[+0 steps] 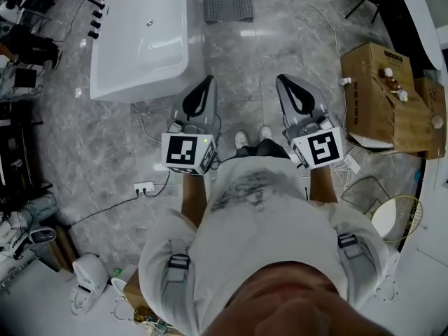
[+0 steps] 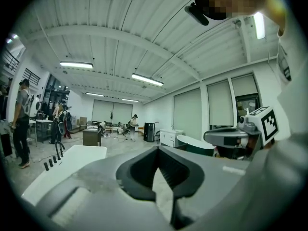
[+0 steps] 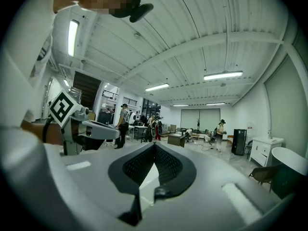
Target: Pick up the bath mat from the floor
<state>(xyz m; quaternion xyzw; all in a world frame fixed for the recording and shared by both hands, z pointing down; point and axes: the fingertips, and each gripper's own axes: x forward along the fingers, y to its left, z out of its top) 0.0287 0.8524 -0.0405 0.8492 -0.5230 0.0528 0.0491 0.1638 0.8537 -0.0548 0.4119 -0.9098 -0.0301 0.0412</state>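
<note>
Both tools are carried level and pointed ahead. The left tool (image 1: 207,82) is pinched fully together on nothing, and so is the right tool (image 1: 282,81). The bath mat (image 1: 228,6) is seen flat on the floor (image 1: 252,54), well ahead, beside the bathtub (image 1: 143,33). It is judged out of reach, which would explain the idle carry.

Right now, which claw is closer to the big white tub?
The left claw, right beside the tub corner; the right claw sits nearer the cardboard box.
</note>
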